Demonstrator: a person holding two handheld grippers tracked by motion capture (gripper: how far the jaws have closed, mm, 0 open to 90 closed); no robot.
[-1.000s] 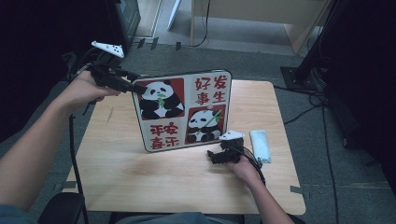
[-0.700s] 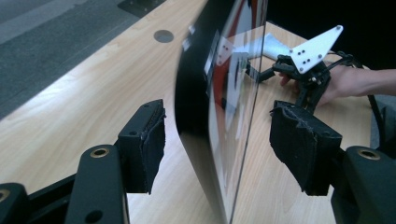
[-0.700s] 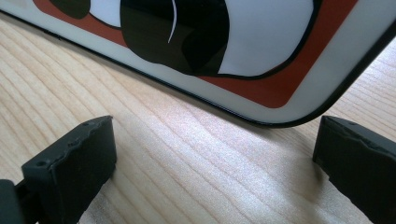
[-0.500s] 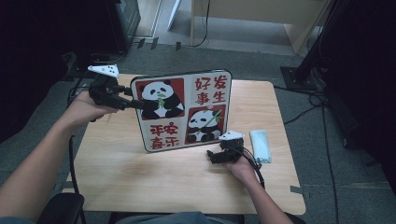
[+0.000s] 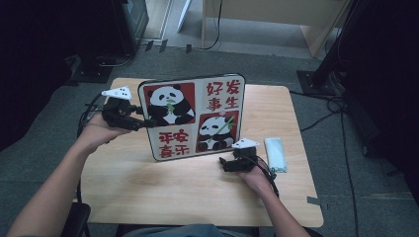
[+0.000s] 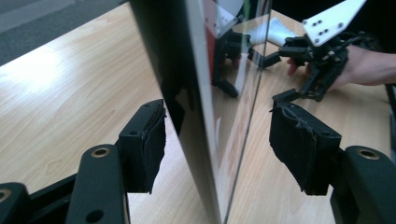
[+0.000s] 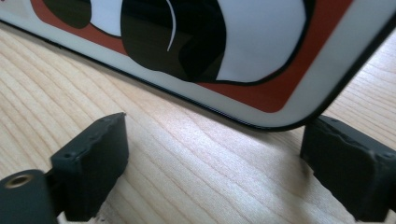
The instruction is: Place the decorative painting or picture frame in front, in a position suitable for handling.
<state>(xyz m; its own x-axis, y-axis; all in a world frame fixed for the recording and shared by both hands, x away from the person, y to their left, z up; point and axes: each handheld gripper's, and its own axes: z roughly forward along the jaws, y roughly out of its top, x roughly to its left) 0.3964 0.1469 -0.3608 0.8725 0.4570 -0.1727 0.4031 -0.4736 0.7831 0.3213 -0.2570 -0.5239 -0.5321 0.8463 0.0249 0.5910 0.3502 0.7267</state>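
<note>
A flat board printed with pandas and red characters stands nearly upright on the wooden table. My left gripper straddles its left edge at mid-height. In the left gripper view the board runs edge-on between the pads, which stand apart from it, so the left gripper is open. My right gripper rests on the table at the board's lower right corner. Its jaws have just been closing a little; the right gripper stays open, with only bare wood between the pads and the board's corner just beyond them.
A pale folded cloth lies on the table right of my right hand. Cables trail from both grippers. Grey floor surrounds the table, with dark equipment at the back left and a stand at the right.
My left gripper has come down from the board's upper left corner to the middle of its left edge. The right hand has stayed put and the board has not shifted.
</note>
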